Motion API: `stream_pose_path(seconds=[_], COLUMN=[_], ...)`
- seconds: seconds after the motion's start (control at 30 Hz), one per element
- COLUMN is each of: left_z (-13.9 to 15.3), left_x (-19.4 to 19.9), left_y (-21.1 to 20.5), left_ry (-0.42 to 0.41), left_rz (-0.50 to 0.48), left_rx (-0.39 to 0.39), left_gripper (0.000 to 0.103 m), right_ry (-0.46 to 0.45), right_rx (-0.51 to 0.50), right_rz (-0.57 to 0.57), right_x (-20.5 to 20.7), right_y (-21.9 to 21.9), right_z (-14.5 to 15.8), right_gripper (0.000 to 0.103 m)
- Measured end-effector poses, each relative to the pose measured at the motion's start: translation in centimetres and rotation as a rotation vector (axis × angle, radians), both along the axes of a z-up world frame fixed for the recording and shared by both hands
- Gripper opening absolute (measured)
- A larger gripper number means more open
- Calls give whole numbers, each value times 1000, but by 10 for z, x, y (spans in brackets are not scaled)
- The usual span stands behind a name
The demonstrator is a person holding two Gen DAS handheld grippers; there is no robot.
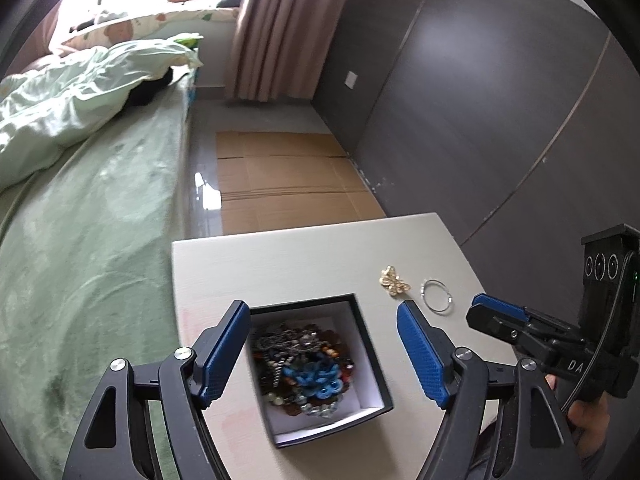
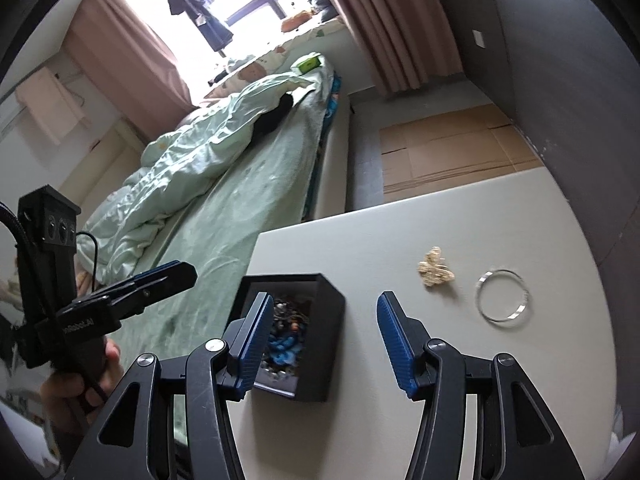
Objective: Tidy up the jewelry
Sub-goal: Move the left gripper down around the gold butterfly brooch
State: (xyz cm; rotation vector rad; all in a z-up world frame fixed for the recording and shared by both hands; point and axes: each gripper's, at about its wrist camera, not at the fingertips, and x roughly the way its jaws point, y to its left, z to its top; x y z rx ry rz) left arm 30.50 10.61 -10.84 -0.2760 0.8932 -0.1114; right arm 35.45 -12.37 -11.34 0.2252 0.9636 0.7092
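Observation:
A black box (image 1: 304, 302) with a white lining stands on the white table (image 1: 280, 260), and a heap of beaded jewelry (image 1: 304, 364) fills it. My left gripper (image 1: 322, 312) hovers open above the box, holding nothing. To the right on the tabletop lie a gold butterfly brooch (image 1: 394, 284) and a thin silver hoop (image 1: 423, 291). My right gripper (image 2: 324, 300) is open and empty between the box (image 2: 324, 340) and the brooch (image 2: 435, 272), with the hoop (image 2: 479, 298) further right. Each gripper also shows from the side in the other view: the right gripper (image 1: 496, 312) and the left gripper (image 2: 176, 272).
A bed with a green sheet (image 1: 80, 260) and rumpled quilt runs along the table's left side. Flat cardboard (image 1: 288, 176) lies on the floor beyond the table's far edge. A dark wardrobe wall (image 1: 480, 120) stands to the right. A hand (image 2: 68, 392) holds the left gripper's handle.

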Motion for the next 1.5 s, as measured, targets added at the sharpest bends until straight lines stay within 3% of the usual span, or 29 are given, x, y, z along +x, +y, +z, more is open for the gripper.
stream_pose_path(seconds=[0.47,0.53,0.77,0.87,1.17,1.5], left_z=[-13,-16,-28,-35,-67,-100], left_x=[32,38,62,68,98,127], left_y=[-69,-78,-115,-124,-141,-158], left_ry=[9,14,30,43,169,292], left_rz=[-140,-164,-284,-342,-465,-537], left_rx=[55,73,258,294,387,503], left_gripper=[77,80,81,81,80,62], right_ry=[95,98,131,134,173,184], right_rx=[-13,-25,-25,-16,-112,-110], right_rz=[-149,-174,-227,-236,-220,-284], right_x=[13,16,27,30,38,45], right_y=[-74,-84,-112,-122,-126,-148], right_z=[-16,-18,-28,-28,-43,-46], right_gripper=[56,71,73,73,73,73])
